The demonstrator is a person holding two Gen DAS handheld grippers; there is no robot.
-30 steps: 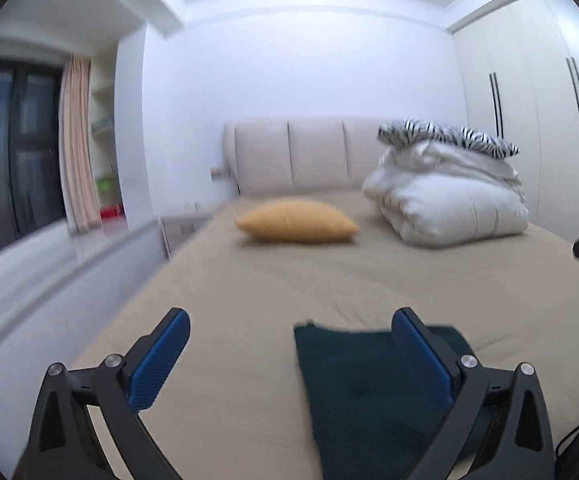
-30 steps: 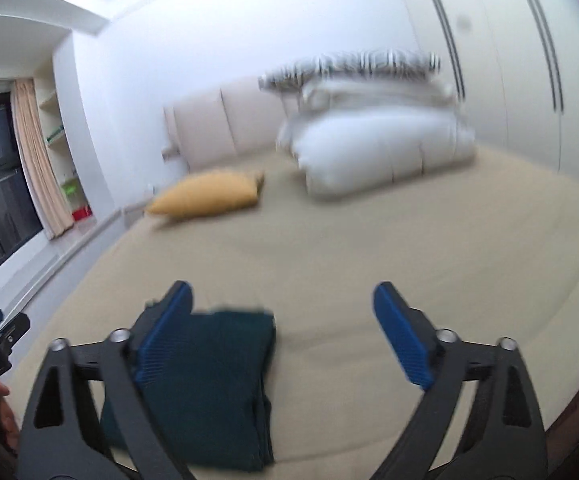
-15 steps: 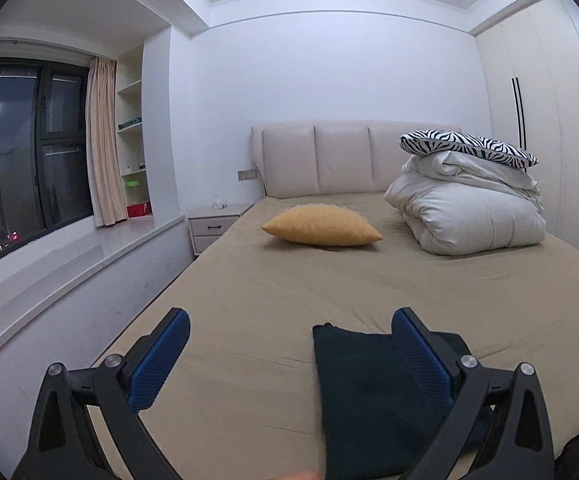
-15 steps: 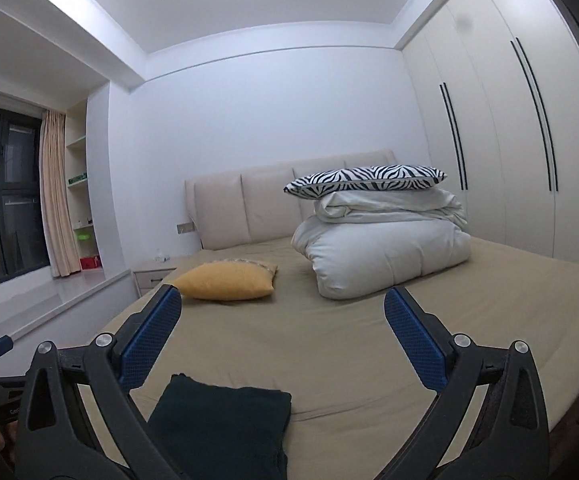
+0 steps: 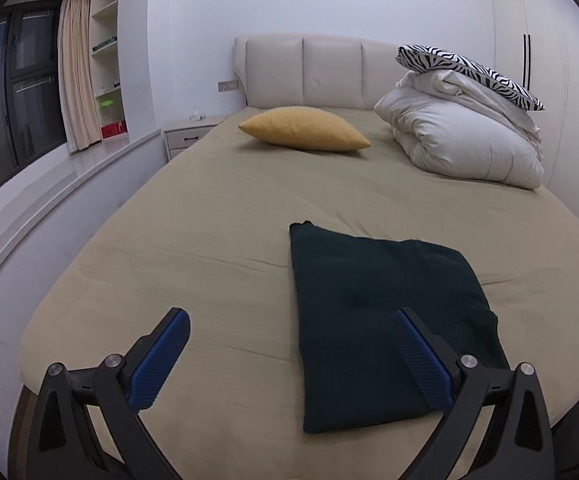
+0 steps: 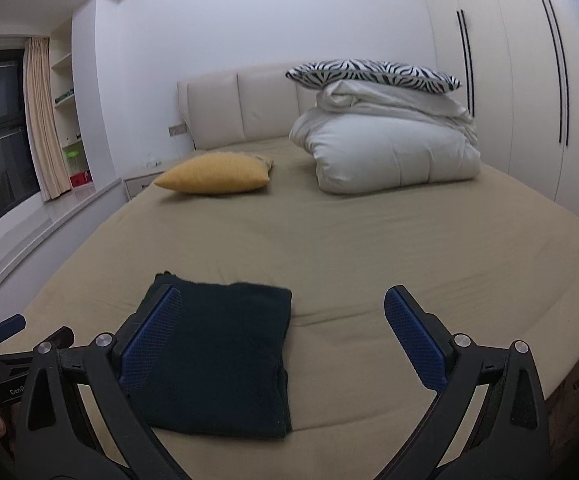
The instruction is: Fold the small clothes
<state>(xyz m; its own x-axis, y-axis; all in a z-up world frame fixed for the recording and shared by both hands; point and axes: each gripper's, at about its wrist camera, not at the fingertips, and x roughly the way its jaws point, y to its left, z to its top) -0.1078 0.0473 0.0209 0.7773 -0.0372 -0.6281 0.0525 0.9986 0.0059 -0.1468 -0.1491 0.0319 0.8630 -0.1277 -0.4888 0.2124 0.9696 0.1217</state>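
Dark green cloth (image 5: 385, 320), already folded into a thick rectangle, lies flat on the tan bed sheet (image 5: 193, 240) near the foot edge. Left tongs (image 5: 289, 354): spread wide, holding nothing; the cloth sits ahead and under the right-hand finger, none of it between the pads. Right tongs (image 6: 283, 338): also spread, empty; the cloth sits ahead and to the left, partly behind the left-hand finger. Both hover, not touching fabric as far as I can tell.

Risks, as I judge them:
- Far left corner of the cloth pokes up slightly; a pinch there may catch only the top layer and peel the fold open.
- Cloth looks thick and soft; a shallow bite could slip and leave layers skewed.
- Near edge lies close to the foot of the mattress; a drag toward the tongs could pull it off.
- Pads pressed low may snag the sheet along with the cloth.

Beyond the tongs: yellow cushion (image 5: 303, 134), white duvet (image 5: 465, 144) further right, both well apart.
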